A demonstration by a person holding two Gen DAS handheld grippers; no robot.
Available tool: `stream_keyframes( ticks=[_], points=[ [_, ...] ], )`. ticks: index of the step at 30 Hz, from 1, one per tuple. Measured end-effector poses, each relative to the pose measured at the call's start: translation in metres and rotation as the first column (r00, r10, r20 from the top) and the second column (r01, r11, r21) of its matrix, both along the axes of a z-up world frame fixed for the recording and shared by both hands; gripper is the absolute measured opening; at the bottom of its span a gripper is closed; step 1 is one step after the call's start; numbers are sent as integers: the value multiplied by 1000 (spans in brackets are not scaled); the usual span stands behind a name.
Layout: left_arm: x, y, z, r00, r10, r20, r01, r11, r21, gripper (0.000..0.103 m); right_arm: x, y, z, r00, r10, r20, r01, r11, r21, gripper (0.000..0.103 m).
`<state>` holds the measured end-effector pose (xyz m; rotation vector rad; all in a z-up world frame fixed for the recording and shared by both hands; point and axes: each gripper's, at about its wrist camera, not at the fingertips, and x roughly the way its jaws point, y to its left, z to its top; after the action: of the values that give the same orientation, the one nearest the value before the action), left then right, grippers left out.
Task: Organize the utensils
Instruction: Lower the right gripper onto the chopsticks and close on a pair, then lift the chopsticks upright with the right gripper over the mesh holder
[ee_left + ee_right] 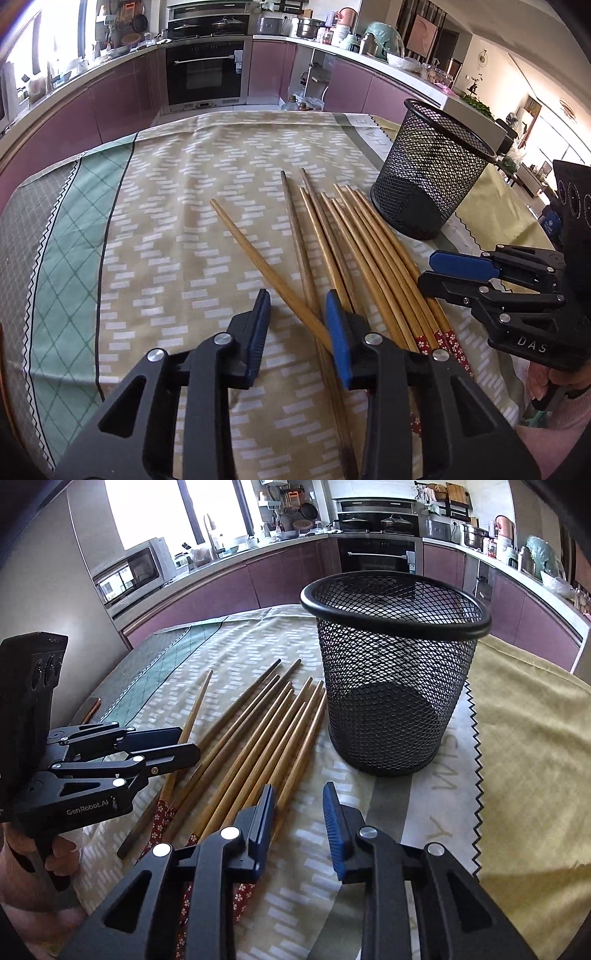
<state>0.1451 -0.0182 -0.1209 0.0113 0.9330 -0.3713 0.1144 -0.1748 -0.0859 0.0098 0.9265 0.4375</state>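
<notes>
Several wooden chopsticks lie fanned on the patterned tablecloth, some with red flowered ends; in the right wrist view the chopsticks lie left of the cup. A black mesh cup stands upright and empty to their right, and it shows large as the mesh cup. My left gripper hangs low over the near ends, narrowly open, with one slanted chopstick passing between its blue pads untouched. My right gripper is narrowly open over bare cloth, its left finger at the bundle's edge.
The tablecloth covers the table, with a yellow cloth to the right of the cup. Each gripper shows in the other's view: right gripper, left gripper. Purple kitchen cabinets run behind the table.
</notes>
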Motion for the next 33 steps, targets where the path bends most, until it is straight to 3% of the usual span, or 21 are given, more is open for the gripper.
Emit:
stream_keyframes(
  ticks=[6,11,15,24,33],
  points=[
    [9,6,2,999,-9,-53,6,999,-47,24,10,13,-1,1000,14,-10,-14,998,-67,20],
    [12,1,3,998,-16,-62,14,1000,-27,24,16,19,-1,1000,15,-3,-16,996,-92,17],
    [12,0,4,997,-13,-73,9,998,-56,9,16,14,-1,1000,11,-16,-12,999,-53,8],
    [1,4,9,998,22,-54,-27,996,-86,8,7,0,9,1000,11,3,-11,1000,25,6],
    [-19,14,66,998,-39,42,47,980,-192,7,-15,-21,49,992,52,116,-65,991,114,6]
  ],
)
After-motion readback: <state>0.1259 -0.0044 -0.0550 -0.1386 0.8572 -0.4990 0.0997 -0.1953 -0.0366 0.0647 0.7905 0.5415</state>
